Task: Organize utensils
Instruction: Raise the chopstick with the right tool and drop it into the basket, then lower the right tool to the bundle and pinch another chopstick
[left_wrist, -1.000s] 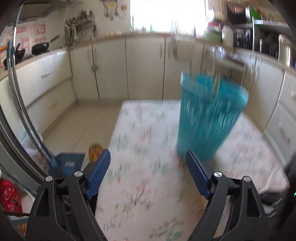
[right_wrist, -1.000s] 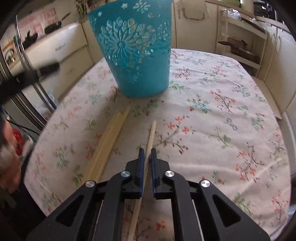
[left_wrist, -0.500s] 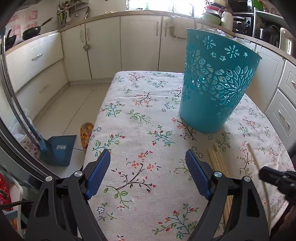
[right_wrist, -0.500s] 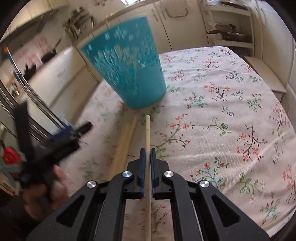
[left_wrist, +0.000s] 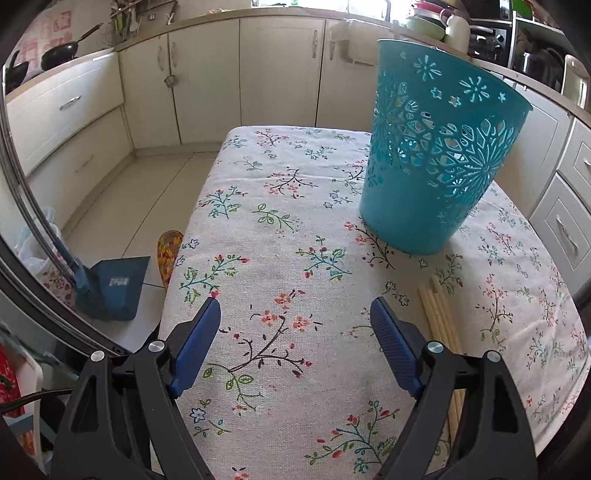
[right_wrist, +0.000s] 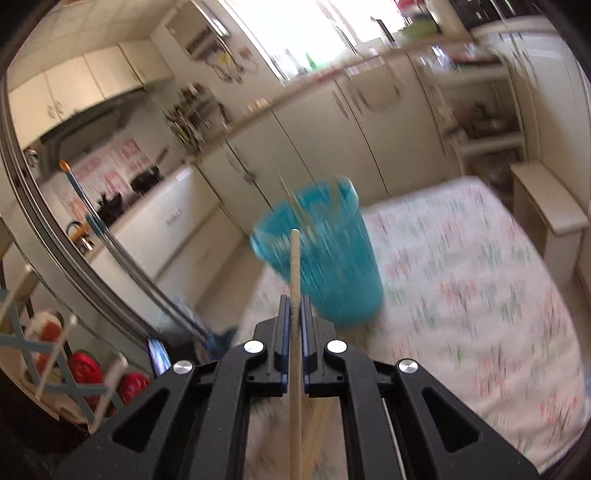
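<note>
The right gripper (right_wrist: 291, 306) has its jaws clenched on a single wooden stick (right_wrist: 294, 266), which runs up between the blue pads and ends in front of the teal basket (right_wrist: 332, 258). That view is heavily smeared (basket pattern and cloth print cannot be read), and the stick's near end is cut off by the frame's bottom edge. The left gripper (left_wrist: 295, 325) hangs over the floral table (left_wrist: 280, 236) with its jaws released and nothing between them. In its sharp view the basket stands upright on the far right of the table. A bundle of pale sticks (left_wrist: 437, 317) lies near its base, their near ends hidden behind the right finger. A blue dustpan (left_wrist: 114, 288) sits on the floor at left.
</note>
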